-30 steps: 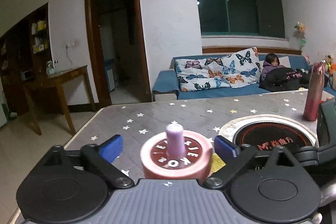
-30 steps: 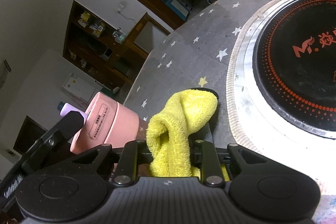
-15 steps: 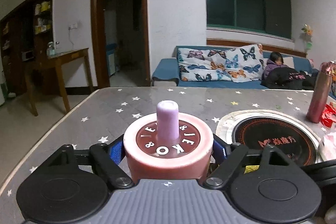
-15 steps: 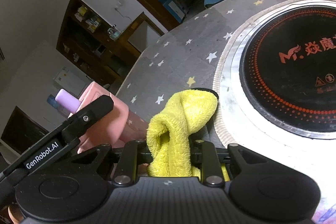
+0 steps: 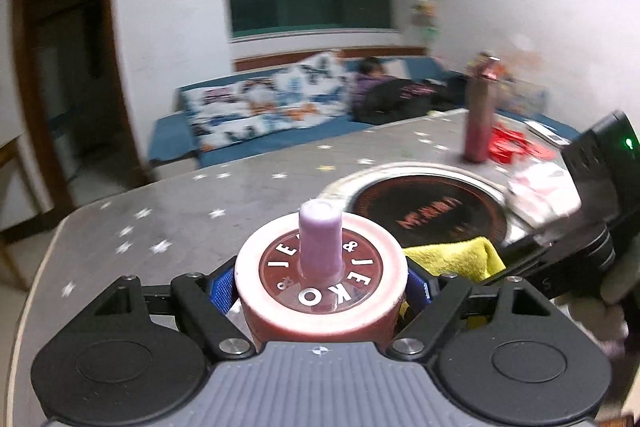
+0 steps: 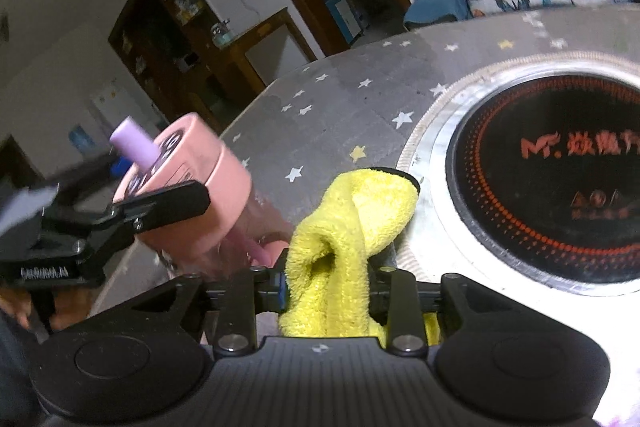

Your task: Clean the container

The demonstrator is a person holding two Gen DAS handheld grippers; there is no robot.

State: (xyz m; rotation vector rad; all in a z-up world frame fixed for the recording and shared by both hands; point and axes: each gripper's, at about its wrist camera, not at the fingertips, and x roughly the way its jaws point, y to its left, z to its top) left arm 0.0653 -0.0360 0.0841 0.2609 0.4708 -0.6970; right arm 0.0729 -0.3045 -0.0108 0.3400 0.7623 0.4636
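A pink cup [image 5: 320, 279] with a dark lettered lid and a lilac straw sits between the blue pads of my left gripper [image 5: 320, 289], which is shut on its body. In the right wrist view the same cup [image 6: 208, 187] leans tilted to the left above the star-patterned table [image 6: 344, 107], with one black finger [image 6: 160, 207] across its side. My right gripper [image 6: 352, 223] holds a folded yellow cloth [image 6: 340, 235] between its fingers, and its jaws are opening. The cloth [image 5: 452, 255] lies just right of the cup.
A round black induction hob [image 6: 552, 179] with a metal rim is set into the table to the right. A tall red bottle [image 5: 478, 119] and red packets [image 5: 512, 143] stand beyond it. A person [image 5: 372, 75] sits on the blue sofa behind. The table's edge [image 5: 48, 259] curves on the left.
My left gripper closed from open onto the pink cup and swung right with it. The cup now sits tilted, close to the yellow cloth. The right gripper rolled, cloth still in it.
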